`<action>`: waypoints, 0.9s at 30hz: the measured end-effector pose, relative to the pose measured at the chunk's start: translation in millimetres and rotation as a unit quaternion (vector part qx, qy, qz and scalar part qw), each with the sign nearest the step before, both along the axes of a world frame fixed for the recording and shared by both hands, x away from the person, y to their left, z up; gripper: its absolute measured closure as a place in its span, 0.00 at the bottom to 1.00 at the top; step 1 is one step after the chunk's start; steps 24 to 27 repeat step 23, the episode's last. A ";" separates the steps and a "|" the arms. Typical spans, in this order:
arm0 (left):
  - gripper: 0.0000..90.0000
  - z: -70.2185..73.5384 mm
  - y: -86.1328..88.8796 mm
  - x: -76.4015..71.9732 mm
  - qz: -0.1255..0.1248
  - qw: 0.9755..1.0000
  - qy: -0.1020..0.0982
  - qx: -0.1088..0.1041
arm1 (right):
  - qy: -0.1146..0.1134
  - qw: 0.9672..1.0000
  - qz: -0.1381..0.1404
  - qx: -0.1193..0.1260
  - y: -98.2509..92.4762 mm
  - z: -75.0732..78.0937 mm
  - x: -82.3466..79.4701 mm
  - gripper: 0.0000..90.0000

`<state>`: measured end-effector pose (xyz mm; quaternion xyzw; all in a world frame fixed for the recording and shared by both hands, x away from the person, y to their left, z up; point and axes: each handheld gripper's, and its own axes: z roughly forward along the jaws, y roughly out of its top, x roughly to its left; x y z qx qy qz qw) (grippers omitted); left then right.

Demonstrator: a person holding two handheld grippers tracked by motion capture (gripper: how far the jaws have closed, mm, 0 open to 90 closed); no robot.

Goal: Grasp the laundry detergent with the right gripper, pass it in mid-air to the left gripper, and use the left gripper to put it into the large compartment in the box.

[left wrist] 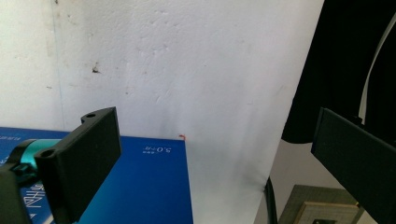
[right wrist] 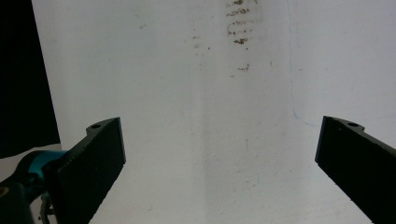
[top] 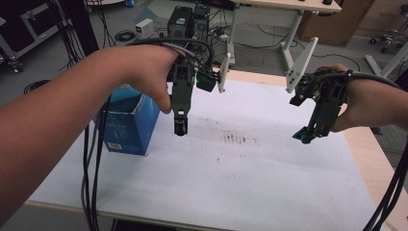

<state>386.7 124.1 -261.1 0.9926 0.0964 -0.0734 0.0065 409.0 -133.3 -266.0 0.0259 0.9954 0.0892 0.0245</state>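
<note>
The person's left forearm reaches in from the lower left, its hand wrapped over the top of the left tongs, which point straight down, held in the air. In the left gripper view their black jaws stand wide apart with nothing between them. The right hand grips the right tongs, tilted down and inward. Their jaws are likewise spread wide and hold nothing.

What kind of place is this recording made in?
Probably a lab or workshop: electronic equipment boxes with loose cables stand on the floor, a height-adjustable desk is behind, and the work table has a stained white cover with a blue carton on it.
</note>
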 end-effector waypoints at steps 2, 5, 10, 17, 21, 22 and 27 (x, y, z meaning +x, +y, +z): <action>0.02 0.5 0.2 -0.2 0.000 1.000 0.001 -0.001 | 0.001 1.000 -0.001 -0.002 -0.5 -0.6 0.3 0.01; 0.02 0.6 0.4 -0.8 -0.001 1.000 0.001 -0.001 | 0.001 1.000 0.000 -0.005 -0.4 -1.6 1.2 0.01; 0.02 0.6 -0.1 -1.7 -0.003 1.000 0.002 -0.003 | 0.001 1.000 0.002 -0.006 1.4 -3.5 3.2 0.01; 0.02 -0.5 1.2 1.2 -0.001 1.000 0.004 -0.006 | 0.004 1.000 0.000 -0.006 1.2 -6.5 7.6 0.01; 0.02 -0.1 1.4 2.8 -0.005 1.000 0.004 -0.007 | 0.005 1.000 -0.003 -0.007 0.5 -7.1 8.1 0.01; 0.02 0.1 1.4 3.0 -0.003 1.000 0.004 -0.009 | 0.005 1.000 -0.005 -0.007 0.6 -7.2 7.9 0.01; 0.02 -0.2 1.6 3.2 -0.003 1.000 0.004 -0.011 | 0.004 1.000 -0.003 -0.008 0.5 -7.2 8.1 0.01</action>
